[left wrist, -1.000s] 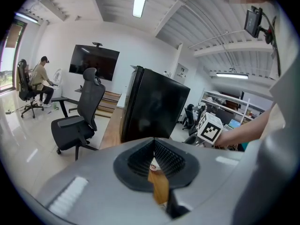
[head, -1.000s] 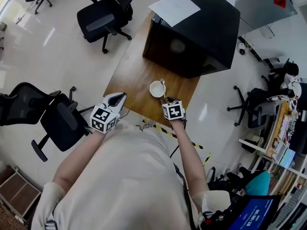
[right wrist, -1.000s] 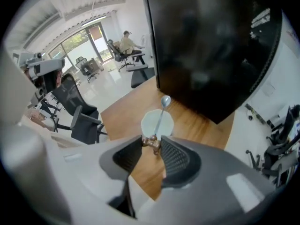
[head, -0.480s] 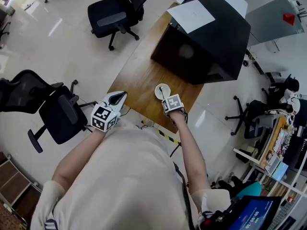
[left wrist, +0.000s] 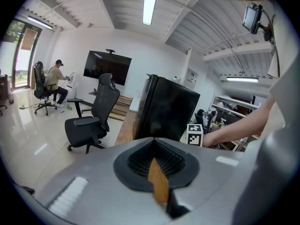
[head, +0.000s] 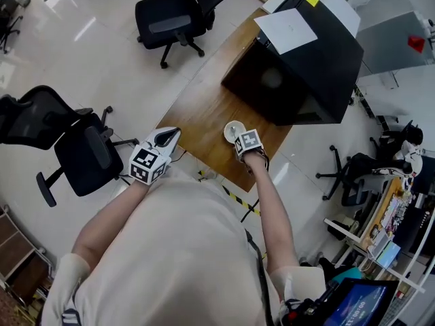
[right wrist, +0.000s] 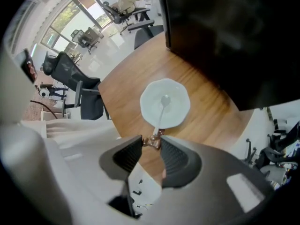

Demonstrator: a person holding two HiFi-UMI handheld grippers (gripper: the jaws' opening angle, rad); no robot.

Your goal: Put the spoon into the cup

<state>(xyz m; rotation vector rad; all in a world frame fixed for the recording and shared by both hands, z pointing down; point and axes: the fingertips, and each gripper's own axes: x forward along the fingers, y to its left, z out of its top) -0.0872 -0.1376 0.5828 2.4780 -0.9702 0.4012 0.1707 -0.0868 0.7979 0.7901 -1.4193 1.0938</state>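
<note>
Spoon has sunk into cup, gripped by lowered right hand-held gripper.

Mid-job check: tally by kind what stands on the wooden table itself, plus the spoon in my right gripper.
Cup: 1
Spoon: 1
Black box: 1
Total: 3
</note>
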